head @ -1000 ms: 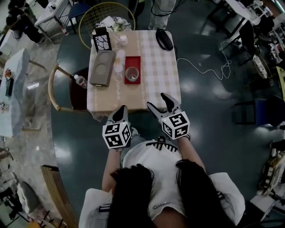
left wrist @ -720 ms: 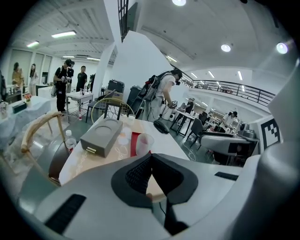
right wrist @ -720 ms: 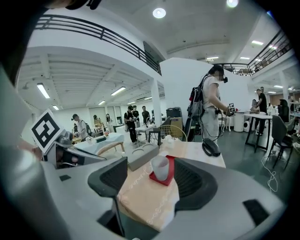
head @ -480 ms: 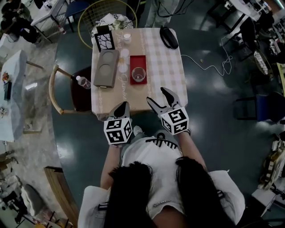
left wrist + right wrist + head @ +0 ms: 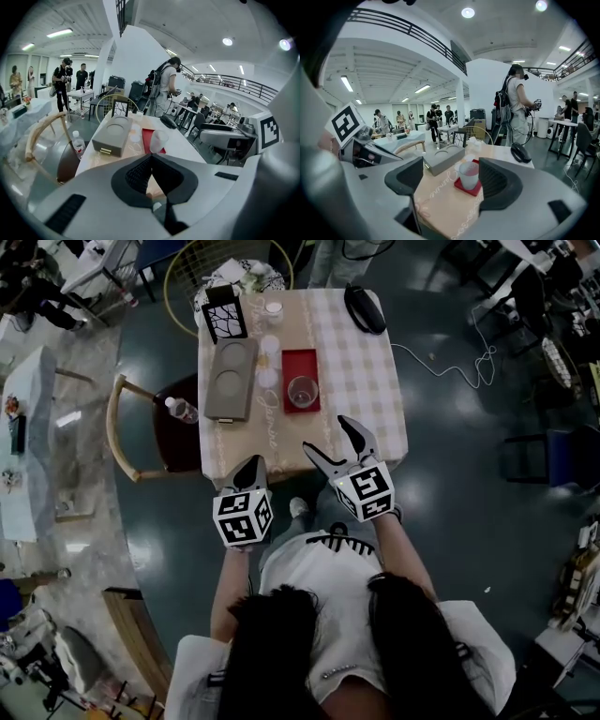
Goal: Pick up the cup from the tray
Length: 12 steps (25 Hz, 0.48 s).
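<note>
Cup (image 5: 302,391) on red tray (image 5: 301,362), far on counter (image 5: 366,381), left tool (image 5: 251,466) clenched, right tool (image 5: 326,434) released, just opening wider, empty.

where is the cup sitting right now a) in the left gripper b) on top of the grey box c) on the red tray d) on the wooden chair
c, since the cup stands upright on the red tray on the table, just right of the grey box.
</note>
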Each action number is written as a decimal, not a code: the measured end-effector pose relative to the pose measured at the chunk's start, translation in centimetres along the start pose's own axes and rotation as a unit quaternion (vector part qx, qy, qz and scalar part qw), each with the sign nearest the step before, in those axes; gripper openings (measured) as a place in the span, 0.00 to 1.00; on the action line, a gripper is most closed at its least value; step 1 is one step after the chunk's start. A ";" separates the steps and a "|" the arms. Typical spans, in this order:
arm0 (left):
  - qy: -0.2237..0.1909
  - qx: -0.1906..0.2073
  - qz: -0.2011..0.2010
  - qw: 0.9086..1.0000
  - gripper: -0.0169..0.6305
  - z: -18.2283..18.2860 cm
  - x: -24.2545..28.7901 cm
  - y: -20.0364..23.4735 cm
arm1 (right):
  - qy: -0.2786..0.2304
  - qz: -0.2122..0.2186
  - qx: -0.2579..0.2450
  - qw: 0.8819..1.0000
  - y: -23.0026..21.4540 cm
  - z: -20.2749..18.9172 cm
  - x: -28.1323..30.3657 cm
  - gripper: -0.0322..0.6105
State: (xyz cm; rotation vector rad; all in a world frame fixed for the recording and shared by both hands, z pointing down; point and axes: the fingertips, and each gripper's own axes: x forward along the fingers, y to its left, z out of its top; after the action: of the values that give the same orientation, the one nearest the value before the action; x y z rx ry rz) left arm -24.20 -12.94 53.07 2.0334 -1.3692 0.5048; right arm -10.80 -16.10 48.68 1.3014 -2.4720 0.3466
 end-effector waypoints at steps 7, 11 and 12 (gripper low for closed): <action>0.009 0.005 -0.005 1.000 0.04 0.1 0.9 0.0 | -0.011 -0.011 0.004 1.000 -1.3 0.7 1.4 0.64; 0.012 0.002 0.000 1.000 0.04 0.5 1.7 0.5 | -0.004 -0.007 0.009 1.000 -2.1 0.4 2.6 0.66; 0.014 -0.001 0.001 1.000 0.04 0.5 1.9 0.6 | 0.000 -0.006 0.010 1.000 -2.3 0.1 3.0 0.66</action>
State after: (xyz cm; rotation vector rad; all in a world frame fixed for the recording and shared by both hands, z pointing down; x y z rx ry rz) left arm -24.00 -14.74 54.04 2.0172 -1.3547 0.5310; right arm -10.49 -19.71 49.91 1.3240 -2.4655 0.3690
